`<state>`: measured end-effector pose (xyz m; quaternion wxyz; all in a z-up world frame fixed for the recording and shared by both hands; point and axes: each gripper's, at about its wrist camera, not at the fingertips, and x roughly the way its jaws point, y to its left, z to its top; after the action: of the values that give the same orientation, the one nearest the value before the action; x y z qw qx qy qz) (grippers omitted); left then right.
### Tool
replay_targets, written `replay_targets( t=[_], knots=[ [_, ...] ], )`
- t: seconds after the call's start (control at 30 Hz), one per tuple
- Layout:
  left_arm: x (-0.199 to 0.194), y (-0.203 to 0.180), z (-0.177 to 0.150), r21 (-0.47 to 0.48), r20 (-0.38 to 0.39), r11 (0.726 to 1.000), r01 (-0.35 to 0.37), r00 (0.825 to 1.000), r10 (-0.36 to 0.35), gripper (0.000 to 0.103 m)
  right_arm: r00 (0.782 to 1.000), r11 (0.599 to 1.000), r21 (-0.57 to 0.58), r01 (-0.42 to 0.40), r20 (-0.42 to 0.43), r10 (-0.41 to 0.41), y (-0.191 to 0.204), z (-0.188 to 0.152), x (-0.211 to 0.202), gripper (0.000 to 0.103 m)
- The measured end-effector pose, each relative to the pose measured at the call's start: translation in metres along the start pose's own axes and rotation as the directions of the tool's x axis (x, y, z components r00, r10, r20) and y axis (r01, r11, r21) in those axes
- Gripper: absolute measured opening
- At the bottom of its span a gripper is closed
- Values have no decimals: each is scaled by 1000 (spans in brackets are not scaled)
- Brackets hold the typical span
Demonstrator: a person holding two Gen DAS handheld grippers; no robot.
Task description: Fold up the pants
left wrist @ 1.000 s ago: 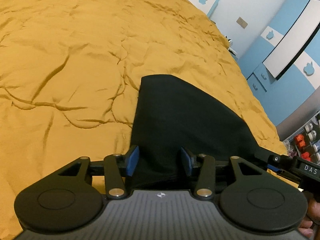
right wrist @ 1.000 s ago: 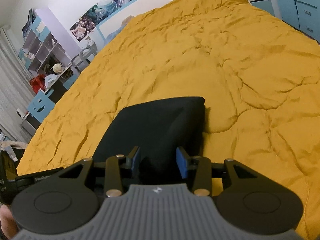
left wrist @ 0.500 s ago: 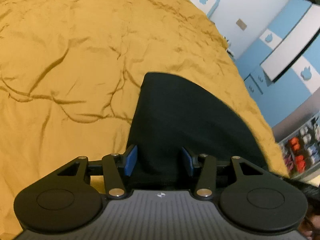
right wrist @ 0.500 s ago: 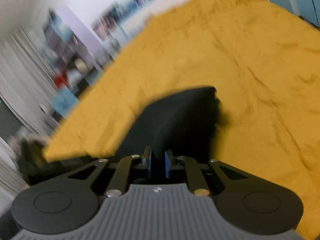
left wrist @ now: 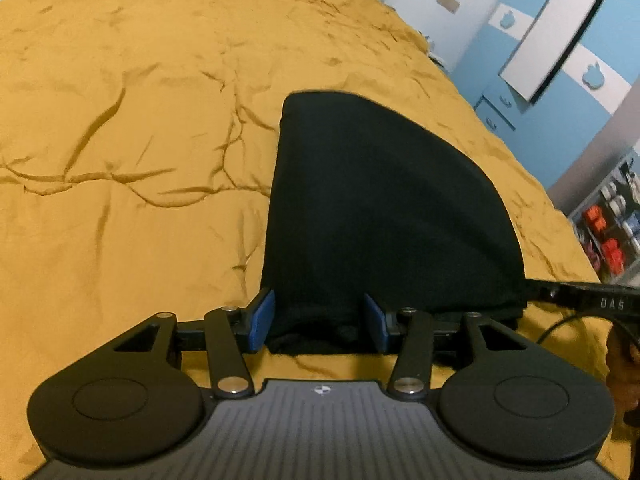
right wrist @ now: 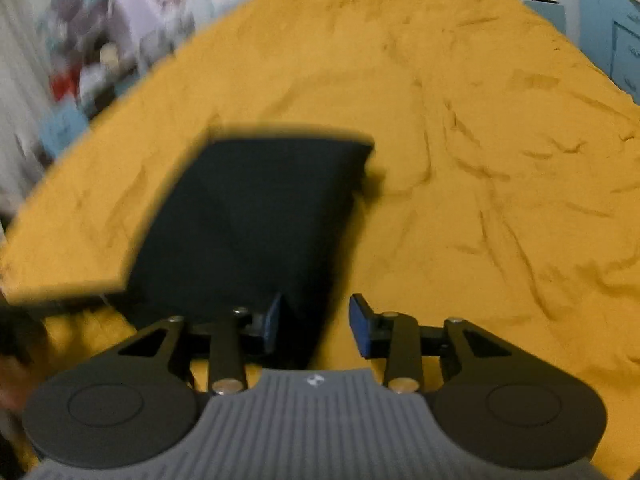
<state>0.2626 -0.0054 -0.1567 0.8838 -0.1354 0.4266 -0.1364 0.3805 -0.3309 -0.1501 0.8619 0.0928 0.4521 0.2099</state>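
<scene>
Folded black pants [left wrist: 380, 208] lie flat on the mustard bed cover [left wrist: 140, 120]. My left gripper [left wrist: 319, 316] is open over their near left corner. The hem sits between the blue pads [left wrist: 262, 316] without being pinched. In the blurred right wrist view the pants [right wrist: 256, 216] spread ahead and to the left. My right gripper [right wrist: 316, 320] hovers at their near right corner and its jaws are opening. Dark cloth lies by the left pad [right wrist: 274, 320], and bed cover [right wrist: 480, 160] shows by the right one. Part of the right gripper's body [left wrist: 580, 300] reaches in beside the pants.
A blue and white wardrobe [left wrist: 560, 60] and shelves with small items [left wrist: 608, 232] stand beyond the bed's right side. Blurred shelves [right wrist: 80, 60] stand past the left side, blue drawers [right wrist: 624, 52] at the far right. A hand [left wrist: 620, 356] shows at the frame edge.
The right gripper's jaws were nearly shut on the pants' corner half a second ago and now stand apart. The left gripper stayed open and edged slightly along the hem.
</scene>
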Motion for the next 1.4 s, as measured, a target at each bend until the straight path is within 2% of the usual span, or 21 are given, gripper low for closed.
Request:
replay_targets(
  t=[0.07,0.17,0.3,0.37,0.43,0.47,0.5,0.53,0.57,0.67,0.7,0.73,0.8,0.87,0.93,1.03,1.1,1.2,1.3,1.33,1.4],
  knots=[
    [-7,3,4,0,-2,1000,11,1000,-11,57,999,997,59,-42,31,41,-11,5,-8,36],
    [-17,9,17,-53,23,998,33,999,-32,57,988,977,178,-115,124,94,-30,24,-16,40],
    [-15,11,32,-99,47,994,53,998,-49,57,967,906,365,-215,209,145,-59,54,5,41],
    [-7,10,36,-95,30,994,52,998,-49,57,968,882,417,-220,206,144,-66,69,24,42],
    [2,7,35,-86,10,995,57,998,-56,57,978,883,430,-186,169,123,-65,79,43,42],
    [7,6,33,-80,-1,995,57,998,-58,57,980,886,429,-177,156,121,-65,82,52,38],
    [11,6,31,-75,-8,996,54,998,-55,57,982,888,427,-174,145,123,-64,84,62,15],
    [15,6,28,-67,-9,997,48,999,-49,57,981,891,415,-182,143,134,-63,86,69,6],
    [16,6,26,-65,-9,997,49,999,-50,57,980,903,393,-175,161,120,-60,88,69,4],
    [20,9,21,-80,-5,995,60,998,-61,58,954,938,276,-208,268,133,-48,94,62,3],
    [21,10,20,-84,-5,995,61,998,-62,59,954,953,237,-189,275,121,-44,94,65,3],
    [21,10,19,-81,-7,995,58,998,-59,60,963,970,203,-135,256,81,-41,94,70,4],
    [20,8,18,-65,-9,997,50,999,-51,61,983,986,165,-3,183,-28,-34,90,85,28],
    [16,10,20,-70,-10,996,54,998,-55,61,982,984,175,20,180,-52,-34,88,81,29],
    [12,14,23,-95,3,994,60,998,-60,60,974,986,166,28,216,-64,-32,85,58,31],
    [10,17,26,-126,21,990,62,998,-60,60,962,999,45,12,270,-24,-11,73,19,31],
    [13,17,26,-135,8,989,61,998,-61,60,966,999,-43,-30,256,40,6,62,7,31],
    [14,16,22,-136,9,989,57,998,-57,60,980,988,-136,-67,175,91,27,37,3,30],
    [13,15,23,-134,3,989,58,998,-58,60,999,981,-192,-32,26,38,32,17,14,32],
    [10,14,25,-119,5,992,49,999,-49,60,999,983,-183,-31,11,34,28,13,10,35],
    [4,15,31,-98,25,994,45,999,-43,60,996,992,-89,-87,20,89,12,13,-3,52]
  ],
)
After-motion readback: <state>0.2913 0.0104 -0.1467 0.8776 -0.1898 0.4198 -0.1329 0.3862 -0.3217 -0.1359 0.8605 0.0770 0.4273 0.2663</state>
